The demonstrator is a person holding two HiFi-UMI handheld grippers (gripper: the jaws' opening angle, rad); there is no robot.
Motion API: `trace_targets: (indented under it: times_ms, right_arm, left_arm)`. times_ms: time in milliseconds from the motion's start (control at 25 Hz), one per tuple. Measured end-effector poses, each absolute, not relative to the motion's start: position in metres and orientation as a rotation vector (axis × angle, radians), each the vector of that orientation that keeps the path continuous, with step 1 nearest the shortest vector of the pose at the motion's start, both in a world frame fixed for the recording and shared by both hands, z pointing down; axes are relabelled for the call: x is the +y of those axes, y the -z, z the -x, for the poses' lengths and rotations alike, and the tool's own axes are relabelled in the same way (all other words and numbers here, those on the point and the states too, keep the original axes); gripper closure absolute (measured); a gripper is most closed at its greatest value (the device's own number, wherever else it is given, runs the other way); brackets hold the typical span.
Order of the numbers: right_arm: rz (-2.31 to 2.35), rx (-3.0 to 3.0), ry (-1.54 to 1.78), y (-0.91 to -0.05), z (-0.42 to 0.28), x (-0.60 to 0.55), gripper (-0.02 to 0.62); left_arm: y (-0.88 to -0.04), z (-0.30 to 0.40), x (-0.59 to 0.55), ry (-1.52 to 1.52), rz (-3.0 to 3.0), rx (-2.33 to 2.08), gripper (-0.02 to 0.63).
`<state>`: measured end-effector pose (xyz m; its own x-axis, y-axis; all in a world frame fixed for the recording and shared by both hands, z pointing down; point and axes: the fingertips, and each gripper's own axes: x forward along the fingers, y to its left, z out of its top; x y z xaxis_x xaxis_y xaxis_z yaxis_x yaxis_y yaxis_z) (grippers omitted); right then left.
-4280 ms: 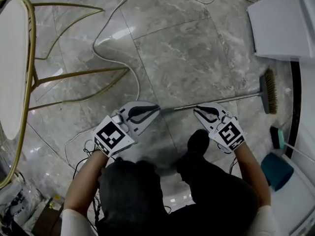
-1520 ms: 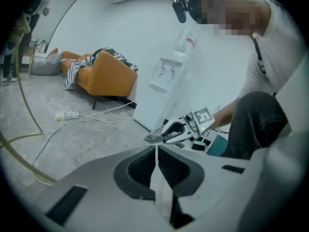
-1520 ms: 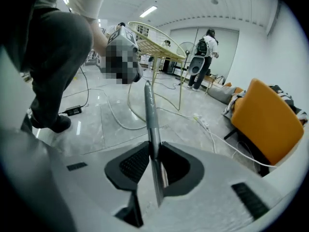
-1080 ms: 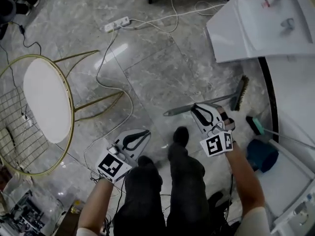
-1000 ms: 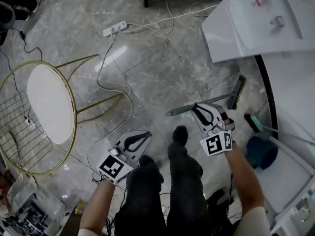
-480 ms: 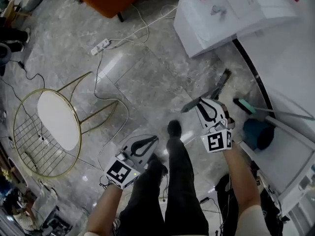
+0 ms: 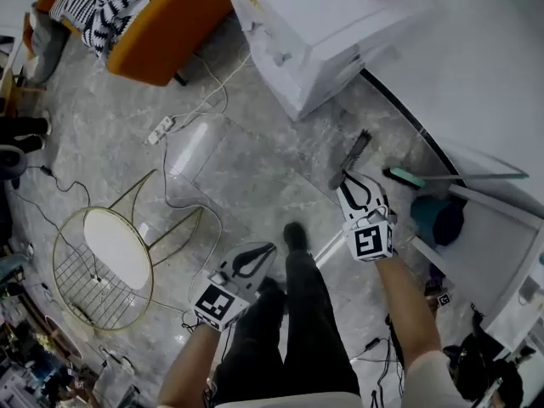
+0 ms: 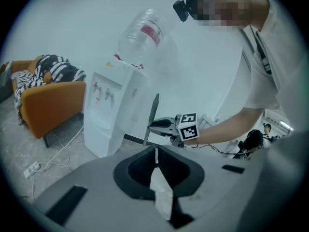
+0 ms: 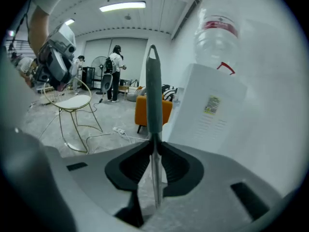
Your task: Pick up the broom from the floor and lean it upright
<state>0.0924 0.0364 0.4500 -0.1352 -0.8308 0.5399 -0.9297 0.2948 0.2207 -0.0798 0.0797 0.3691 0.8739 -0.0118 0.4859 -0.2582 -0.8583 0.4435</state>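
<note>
Right claw [image 9: 154, 143] is clamped on the broom [image 9: 153, 95]: silver shaft between its 2 jaws, dark green end rising just beyond them. Left claw [image 8: 155, 151], well apart from it, is closed on nothing. Farther ahead of the right claw stands a water dispenser [image 9: 212, 110].

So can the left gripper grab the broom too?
Probably yes. The left gripper looks straight at the broom, with nothing between them, just above where the right gripper holds it. Its shut jaws must open first.

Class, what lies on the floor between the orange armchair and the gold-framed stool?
A white power strip lies between the orange armchair and the gold-framed stool. It shows in the head view.
</note>
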Motion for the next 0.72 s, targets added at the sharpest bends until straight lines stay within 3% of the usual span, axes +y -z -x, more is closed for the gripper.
trace_targets:
  times_ms: [280,720]
  right_arm:
    - [-1.843,-1.932,-0.395,-0.424,-0.161,0.047,0.518]
    - [-2.083,-1.825,-0.527,-0.382,-0.192,0.034,0.518]
  left_arm:
    - [-0.338,0.020,0.078,-0.628,-2.606,-0.092,0.589]
    - [-0.340,-0.023,0.057,-0.735,-2.585,0.083,0.589]
